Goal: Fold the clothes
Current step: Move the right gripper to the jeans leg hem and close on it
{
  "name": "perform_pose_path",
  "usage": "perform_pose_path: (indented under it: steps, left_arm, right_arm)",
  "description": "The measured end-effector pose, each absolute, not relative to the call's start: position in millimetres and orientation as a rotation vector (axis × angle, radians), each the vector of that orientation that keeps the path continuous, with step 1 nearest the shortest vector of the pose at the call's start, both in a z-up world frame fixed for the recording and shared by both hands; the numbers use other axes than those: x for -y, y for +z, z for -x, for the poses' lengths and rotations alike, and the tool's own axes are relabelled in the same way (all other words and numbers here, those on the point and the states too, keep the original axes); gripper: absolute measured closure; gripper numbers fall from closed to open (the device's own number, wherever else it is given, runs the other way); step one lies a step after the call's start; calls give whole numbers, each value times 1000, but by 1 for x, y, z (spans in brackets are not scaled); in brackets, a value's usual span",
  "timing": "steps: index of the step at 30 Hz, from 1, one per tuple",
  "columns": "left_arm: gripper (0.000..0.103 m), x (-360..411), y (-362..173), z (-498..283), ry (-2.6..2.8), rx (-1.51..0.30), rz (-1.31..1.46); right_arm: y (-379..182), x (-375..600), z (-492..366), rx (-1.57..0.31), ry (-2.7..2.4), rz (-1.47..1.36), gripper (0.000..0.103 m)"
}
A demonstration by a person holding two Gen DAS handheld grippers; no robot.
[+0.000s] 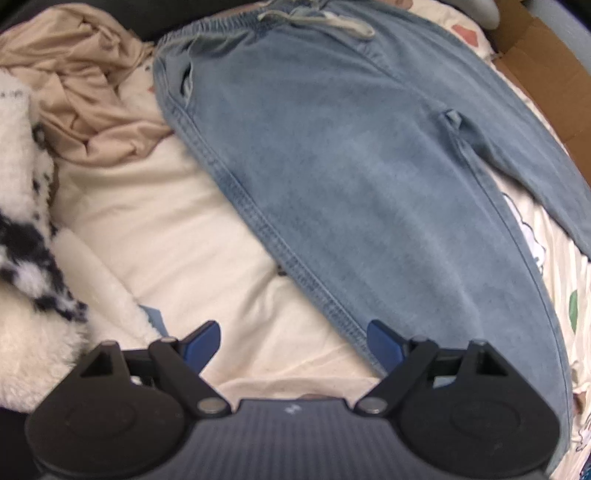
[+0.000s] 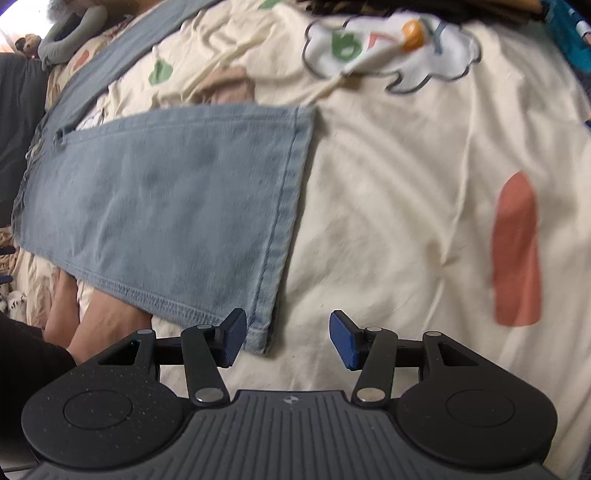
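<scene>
Pale blue jeans (image 1: 351, 155) lie spread flat on a cream bedsheet (image 1: 192, 236) with printed shapes. Waistband and drawstring (image 1: 314, 20) are at the top of the left wrist view; the outer side seam runs diagonally down toward the tool.

Left gripper (image 1: 293, 345): jaws spread wide, nothing between the blue pads. The right-hand pad sits over the jeans' seam edge, the left-hand one over bare sheet. Contact cannot be judged.

Right gripper (image 2: 288, 338): jaws partly apart, nothing pinched. The hem corner of one trouser leg (image 2: 166, 214) lies just beside the left-hand pad, reaching into the gap between the pads.

Crumpled beige garment (image 1: 85, 92) and a fluffy black-and-white fabric (image 1: 26, 236) sit left of the jeans. Cardboard box (image 1: 546, 70) at the far right edge.
</scene>
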State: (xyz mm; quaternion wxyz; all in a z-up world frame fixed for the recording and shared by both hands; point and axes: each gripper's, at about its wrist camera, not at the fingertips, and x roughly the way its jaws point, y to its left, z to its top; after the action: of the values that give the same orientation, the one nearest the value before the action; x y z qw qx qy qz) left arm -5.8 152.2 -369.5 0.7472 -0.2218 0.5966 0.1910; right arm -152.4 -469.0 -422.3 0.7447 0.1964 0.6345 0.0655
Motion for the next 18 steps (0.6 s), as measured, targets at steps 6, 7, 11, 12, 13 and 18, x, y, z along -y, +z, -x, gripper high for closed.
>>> perform_pose_path:
  steps: [6, 7, 11, 12, 13, 18]
  left_arm:
    - [15, -152, -387, 0, 431, -1325, 513]
    - [15, -152, -390, -1, 432, -1328, 517]
    - [15, -147, -397, -6, 422, -1346, 508]
    - [15, -146, -399, -7, 417, -1349, 506]
    - [15, -144, -400, -8, 412, -1351, 504]
    - [15, -138, -408, -13, 409, -1366, 512]
  right_arm:
    - [-446, 455, 150, -1444, 193, -454, 55]
    - [-451, 454, 150, -1453, 200, -467, 56]
    - [-462, 452, 153, -1449, 202, -536, 56]
    - [-463, 453, 153, -1445, 197, -567, 56]
    - [-464, 455, 153, -1442, 190, -600, 56]
    - [-469, 468, 154, -1439, 182, -808, 59]
